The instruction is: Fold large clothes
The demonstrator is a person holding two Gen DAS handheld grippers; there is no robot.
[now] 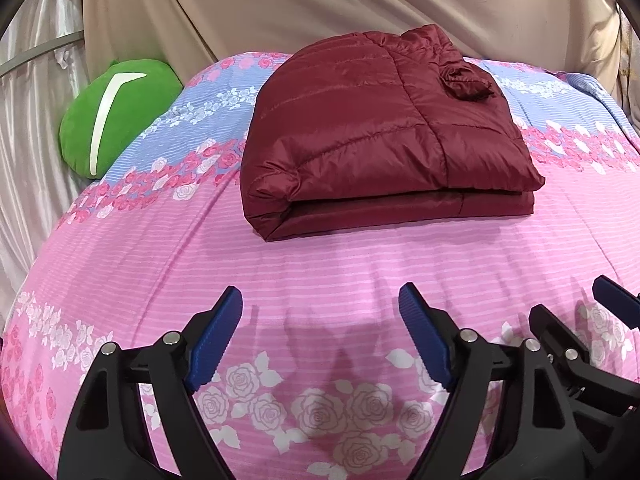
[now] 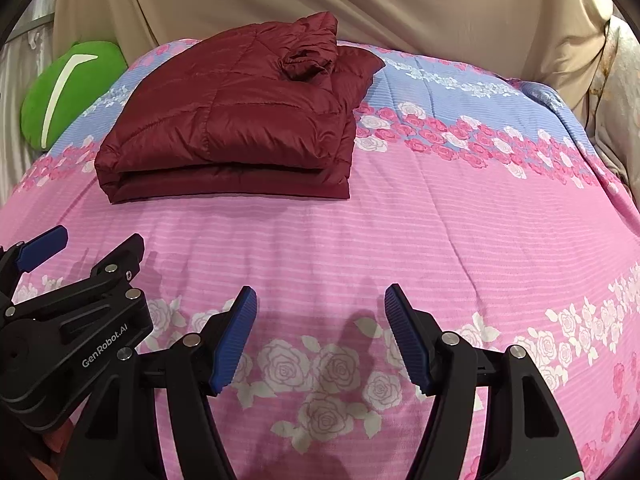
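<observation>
A dark red quilted jacket (image 1: 384,132) lies folded into a thick rectangle on the bed (image 1: 320,264), with its doubled edge facing the near side and its collar at the far end. A bunched bit of fabric, which may be a cuff, sits on top toward the far right of the fold. The jacket rests toward the far side of the bed, partly on the blue band of the cover and partly on the pink band with roses.

The left gripper (image 1: 320,336) hangs over the near part of the bed with its 2 blue-padded fingers (image 1: 218,340) spread wide and nothing between them. The right gripper (image 2: 320,336) is just beside it on the right, its fingers (image 2: 234,340) likewise wide apart and holding nothing. Both are well apart from the jacket, above a row of white roses on the pink cover. Each gripper shows at the edge of the other's view: the right one at the lower right of the left wrist view, the left one at the lower left of the right wrist view.

A green cushion (image 1: 116,116) with a white curved mark sits at the far left edge of the bed, near the jacket but not touching it. A beige cloth (image 1: 320,4) hangs behind the bed.
</observation>
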